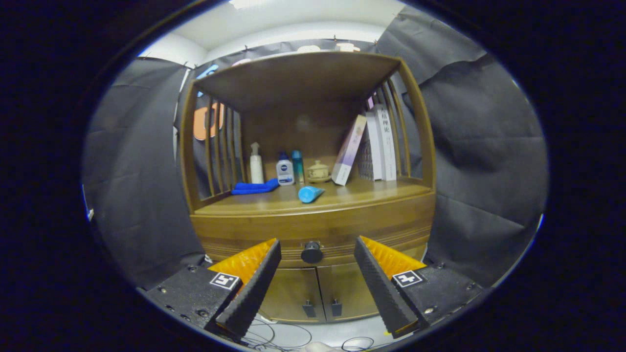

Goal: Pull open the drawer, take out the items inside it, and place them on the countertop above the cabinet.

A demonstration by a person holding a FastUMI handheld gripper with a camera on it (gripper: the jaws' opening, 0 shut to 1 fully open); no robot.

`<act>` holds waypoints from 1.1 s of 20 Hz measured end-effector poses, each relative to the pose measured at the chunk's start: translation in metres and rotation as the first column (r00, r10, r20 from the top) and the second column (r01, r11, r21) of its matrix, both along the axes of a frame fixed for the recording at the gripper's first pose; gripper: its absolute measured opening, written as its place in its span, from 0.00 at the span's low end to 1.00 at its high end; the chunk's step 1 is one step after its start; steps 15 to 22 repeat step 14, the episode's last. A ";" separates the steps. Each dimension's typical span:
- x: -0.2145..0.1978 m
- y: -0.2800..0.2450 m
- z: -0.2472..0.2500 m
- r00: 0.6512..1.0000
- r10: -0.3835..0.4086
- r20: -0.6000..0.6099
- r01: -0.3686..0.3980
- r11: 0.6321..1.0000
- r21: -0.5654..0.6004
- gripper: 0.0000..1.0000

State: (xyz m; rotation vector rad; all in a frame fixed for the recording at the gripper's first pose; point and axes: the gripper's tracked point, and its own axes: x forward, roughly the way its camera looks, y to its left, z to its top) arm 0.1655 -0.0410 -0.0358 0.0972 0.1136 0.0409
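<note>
**Gripper poised before the closed drawer**

The gripper (pixel 317 243) holds its fingers spread wide, gripping nothing. Between them and just beyond sits the round dark knob (pixel 311 252) of the closed wooden drawer (pixel 313 230). Two small cabinet doors (pixel 318 293) lie below it. Above, the wooden countertop (pixel 352 193) carries a tipped light-blue tube (pixel 310 194), a folded blue cloth (pixel 254 187), bottles (pixel 285 168) and leaning books (pixel 376 144).

Brown wooden cabinet (pixel 313 220) — dark knob (pixel 311 252) — blue cloth (pixel 254 187).

glossy wood cabinet (pixel 313 222), dark smooth knob (pixel 311 252), soft cloth (pixel 254 187).
</note>
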 end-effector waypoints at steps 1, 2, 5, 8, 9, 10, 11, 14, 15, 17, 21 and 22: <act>-0.013 0.001 0.006 1.000 0.004 0.013 -0.004 1.000 -0.001 0.99; -0.027 0.004 0.013 1.000 0.008 0.016 -0.008 1.000 0.003 0.99; -0.059 0.013 0.026 0.999 0.036 0.008 -0.036 0.999 0.007 0.99; -0.078 0.007 0.039 0.999 0.005 0.036 -0.004 1.000 -0.009 0.99; -0.081 0.008 0.040 0.999 -0.003 0.043 0.004 1.000 -0.011 0.99; -0.083 0.009 0.040 0.999 -0.006 0.043 0.007 1.000 -0.011 0.99; -0.084 0.010 0.038 0.999 -0.006 0.036 0.006 1.000 -0.009 0.99; -0.088 0.007 0.037 0.999 -0.019 0.027 0.019 1.000 -0.009 0.99; -0.088 0.007 0.037 0.999 -0.019 0.027 0.019 1.000 -0.009 0.99; -0.088 0.007 0.037 0.999 -0.019 0.027 0.019 1.000 -0.009 0.99; -0.088 0.007 0.037 0.999 -0.019 0.027 0.019 1.000 -0.009 0.99; -0.088 0.007 0.037 0.999 -0.019 0.027 0.019 1.000 -0.009 0.99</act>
